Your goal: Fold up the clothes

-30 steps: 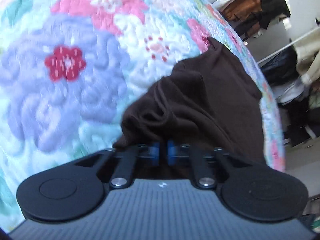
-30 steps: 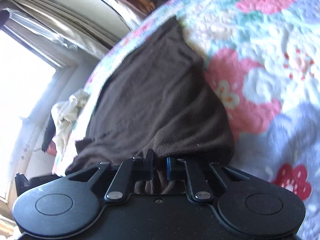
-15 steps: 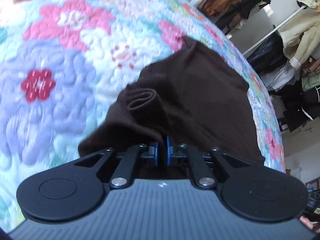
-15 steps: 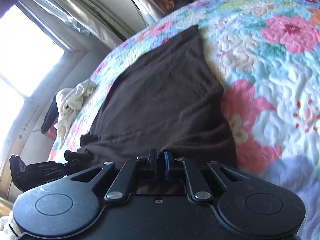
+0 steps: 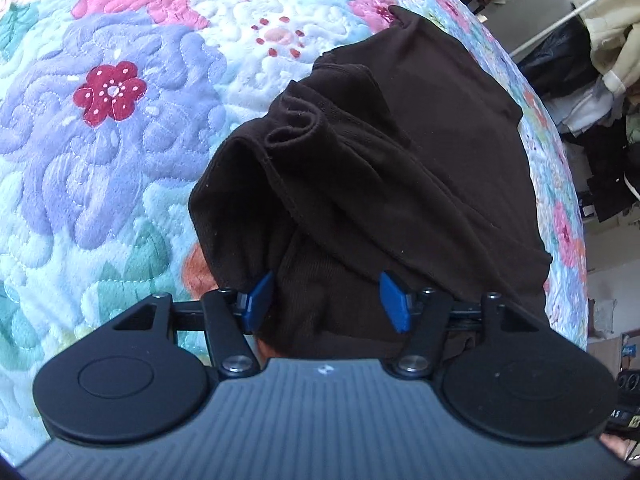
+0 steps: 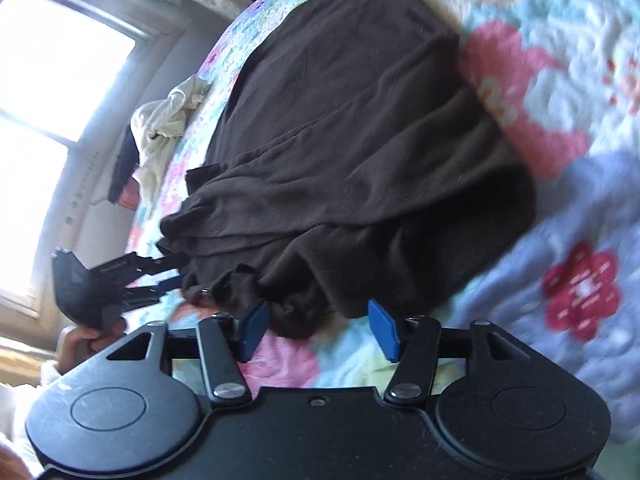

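Brown garment (image 5: 400,168) bunched on a floral quilt (image 5: 120,128), both grippers spread wide.

Lilac and pink quilt flowers fill the left of the left wrist view; the garment heaps from centre to right, its near folds lying between the blue pads (image 5: 258,300) of the left gripper (image 5: 326,300), which grip nothing. In the right wrist view the right gripper (image 6: 318,330) gapes at lower centre, the garment's (image 6: 352,152) crumpled edge just ahead, a cream cloth (image 6: 164,124) at upper left.

A floral quilt (image 5: 120,128) covers the bed; cream cloth (image 6: 164,128) lies crumpled beside a window (image 6: 52,72).
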`<state>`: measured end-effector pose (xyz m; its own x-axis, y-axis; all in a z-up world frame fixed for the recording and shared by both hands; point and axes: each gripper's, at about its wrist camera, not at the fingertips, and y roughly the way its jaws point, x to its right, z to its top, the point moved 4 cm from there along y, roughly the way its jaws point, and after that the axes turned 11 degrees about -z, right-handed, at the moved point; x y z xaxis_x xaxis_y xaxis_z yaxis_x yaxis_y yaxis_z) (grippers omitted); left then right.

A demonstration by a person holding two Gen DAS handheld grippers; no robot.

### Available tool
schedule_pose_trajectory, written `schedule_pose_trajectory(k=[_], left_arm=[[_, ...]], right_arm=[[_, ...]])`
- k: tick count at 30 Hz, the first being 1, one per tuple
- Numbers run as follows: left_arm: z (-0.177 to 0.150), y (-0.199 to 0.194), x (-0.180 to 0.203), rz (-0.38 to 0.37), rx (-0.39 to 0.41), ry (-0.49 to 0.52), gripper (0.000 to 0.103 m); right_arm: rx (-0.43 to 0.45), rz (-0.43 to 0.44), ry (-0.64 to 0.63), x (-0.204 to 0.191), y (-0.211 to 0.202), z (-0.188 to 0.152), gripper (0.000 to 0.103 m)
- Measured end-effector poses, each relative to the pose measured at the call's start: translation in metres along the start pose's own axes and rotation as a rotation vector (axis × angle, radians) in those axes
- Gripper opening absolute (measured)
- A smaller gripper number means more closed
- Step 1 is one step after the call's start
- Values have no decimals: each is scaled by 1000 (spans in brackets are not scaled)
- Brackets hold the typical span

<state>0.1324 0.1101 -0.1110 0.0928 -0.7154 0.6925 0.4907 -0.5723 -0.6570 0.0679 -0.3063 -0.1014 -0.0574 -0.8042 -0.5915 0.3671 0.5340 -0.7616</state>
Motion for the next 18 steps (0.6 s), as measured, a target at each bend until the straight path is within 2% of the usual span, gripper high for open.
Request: schedule_pose_trajectory(k=[2,3,4,6,7,10,12,13,14,16,18], left_arm=[[3,2,-4,-37,24,-33,63],[4,3,-6,-49,30,-44,59],[5,3,-8,-54,39,-50,52],[5,2,-8,-54,56,-48,23],[5,2,-8,-55,59,-46,22],[4,2,-5,-84,63,-45,4],[3,1,0,-109,62,-50,2],[3,0,3,-113,64,-40,2],[2,-1,6,-111,66,-22,1],[1,0,12,-78,65,18,1],[0,1,14,-36,60,49,0]], right_arm=[[-24,45,73,3,10,-2,66],[-33,58,104,5,16,-3,66],[-35,55,126,7,21,-5,67],[-20,29,142,7,31,-6,67],[-13,25,139,6,35,-6,67],[-9,18,64,-7,44,-3,69],[-11,-7,-46,-21,47,-2,68],[-12,-20,-101,-28,49,-2,60],[-14,-13,-131,-33,49,-2,41],[-19,26,-158,-41,45,-3,13],[-24,64,-185,-48,41,-4,12]])
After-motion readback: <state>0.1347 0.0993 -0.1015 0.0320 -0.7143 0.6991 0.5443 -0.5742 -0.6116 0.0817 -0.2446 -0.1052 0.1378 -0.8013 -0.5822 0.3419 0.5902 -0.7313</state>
